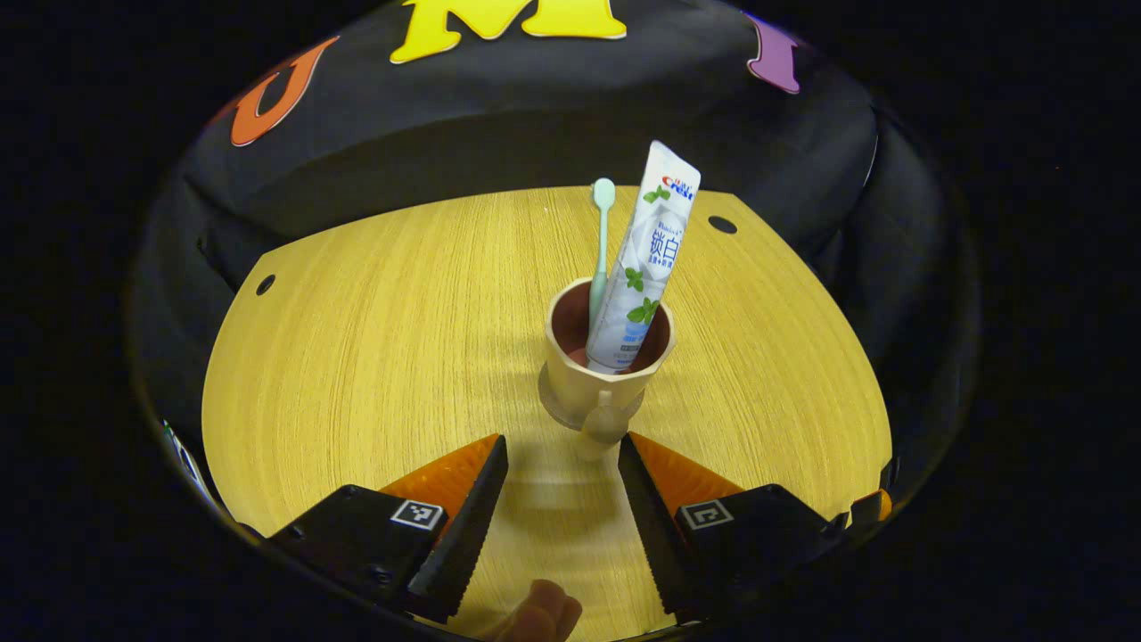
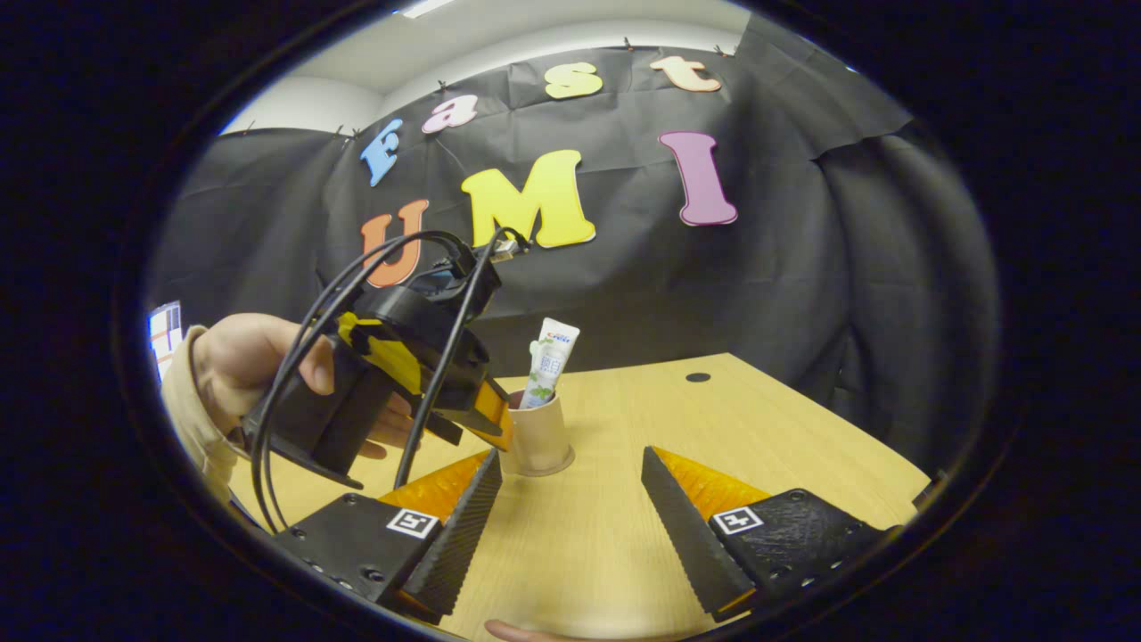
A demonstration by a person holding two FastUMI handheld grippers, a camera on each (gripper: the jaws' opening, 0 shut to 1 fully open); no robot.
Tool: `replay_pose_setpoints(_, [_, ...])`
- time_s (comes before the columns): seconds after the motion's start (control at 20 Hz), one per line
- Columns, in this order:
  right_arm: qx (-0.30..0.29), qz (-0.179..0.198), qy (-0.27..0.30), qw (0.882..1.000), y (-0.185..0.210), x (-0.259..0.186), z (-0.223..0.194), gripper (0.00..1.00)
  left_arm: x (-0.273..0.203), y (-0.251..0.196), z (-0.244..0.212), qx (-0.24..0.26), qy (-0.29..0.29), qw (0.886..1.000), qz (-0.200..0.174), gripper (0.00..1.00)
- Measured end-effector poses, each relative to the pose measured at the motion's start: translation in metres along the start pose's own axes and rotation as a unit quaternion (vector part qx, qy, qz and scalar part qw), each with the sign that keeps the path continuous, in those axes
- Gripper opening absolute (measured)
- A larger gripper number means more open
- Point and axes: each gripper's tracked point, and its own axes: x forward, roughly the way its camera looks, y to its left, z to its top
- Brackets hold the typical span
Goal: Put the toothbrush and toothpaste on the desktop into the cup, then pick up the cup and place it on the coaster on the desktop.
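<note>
bright overhead light, soft shadows, fisheye-warped edges

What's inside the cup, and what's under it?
Inside the cup stand a mint-green toothbrush and a toothpaste tube, both sticking out the top. Their bottom ends are hidden by the cup's wall. Under the cup is a clear round coaster; just its edge peeks out.

Open left gripper [image 1: 562, 446] faces cup [image 1: 606, 379] holding toothbrush [image 1: 601, 241], toothpaste [image 1: 644, 259].

Both views toward shared cup [image 1: 608, 366] [image 2: 537, 437]
</note>
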Motion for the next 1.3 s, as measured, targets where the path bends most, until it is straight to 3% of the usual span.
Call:
replay_pose_setpoints(0.25, [-0.024,-0.014,-0.028,0.999,0.005,-0.023,0.012,0.95,0.002,-0.002,0.002,-0.002,-0.008,1.0,-0.003,0.81])
replay_pose_setpoints(0.4, [-0.031,-0.021,-0.041,0.998,0.011,-0.041,0.016,0.95,-0.006,-0.003,0.015,-0.015,-0.074,0.997,-0.005,0.87])
replay_pose_setpoints(0.75, [-0.06,-0.024,-0.088,0.994,0.044,-0.072,0.047,0.94,-0.051,0.019,0.043,-0.002,-0.227,0.972,0.057,0.92])
replay_pose_setpoints(0.9, [-0.068,-0.023,-0.091,0.993,0.06,-0.071,0.052,0.95,-0.068,0.03,0.053,0.006,-0.273,0.96,0.065,0.94])
replay_pose_setpoints(1.1, [-0.062,-0.02,-0.071,0.995,0.073,-0.056,0.047,0.95,-0.081,0.041,0.057,-0.01,-0.311,0.947,0.076,0.95])
replay_pose_setpoints(1.3, [-0.052,-0.028,-0.066,0.996,0.075,-0.044,0.054,0.95,-0.077,0.041,0.052,-0.027,-0.314,0.948,0.056,0.95])
